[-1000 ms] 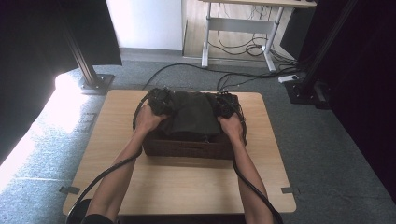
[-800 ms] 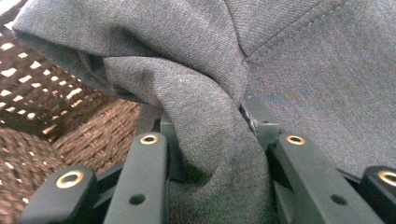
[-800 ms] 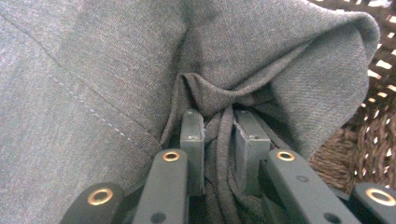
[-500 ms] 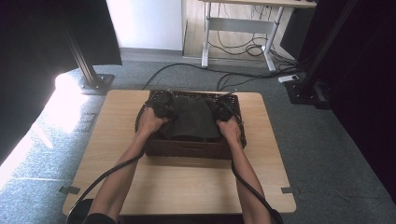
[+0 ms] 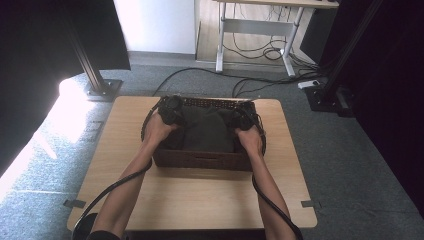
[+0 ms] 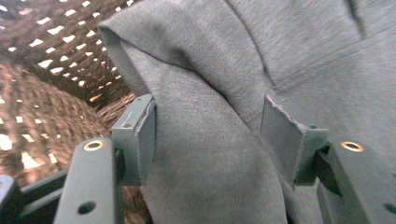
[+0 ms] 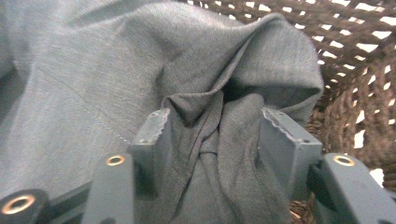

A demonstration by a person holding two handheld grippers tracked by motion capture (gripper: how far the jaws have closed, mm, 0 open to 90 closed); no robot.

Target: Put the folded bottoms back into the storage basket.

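Grey folded cloth [image 5: 207, 131] lies inside a dark brown woven basket [image 5: 200, 159], which sits on a light wooden table [image 5: 190, 192] toward its far half. Cloth covers most of the basket floor; the near wall of the basket stands bare in front of it. Left gripper [image 5: 172, 111] is down at the cloth's left far corner, close to the basket's left wall. Right gripper [image 5: 243, 119] is at the cloth's right far corner, close to the right wall. Both are held by bare hands, forearms entering from the near table edge, cables trailing back along each arm. Left gripper view: jaws have just been opening and stand partly apart, a thick fold of the cloth [image 6: 210, 154] running between them; left pad [image 6: 140, 135] touches or nearly touches the fabric, right pad [image 6: 280, 133] lies against the fold without visibly squeezing it. Basket weave [image 6: 51, 70] shows just beyond the folded edge. Right gripper view: jaws likewise just opening, partly spread, a bunched and wrinkled ridge of cloth [image 7: 219, 140] loose between the pads [image 7: 152, 135], gaps visible on both sides. Basket wall [image 7: 359, 88] is just beside the cloth edge.
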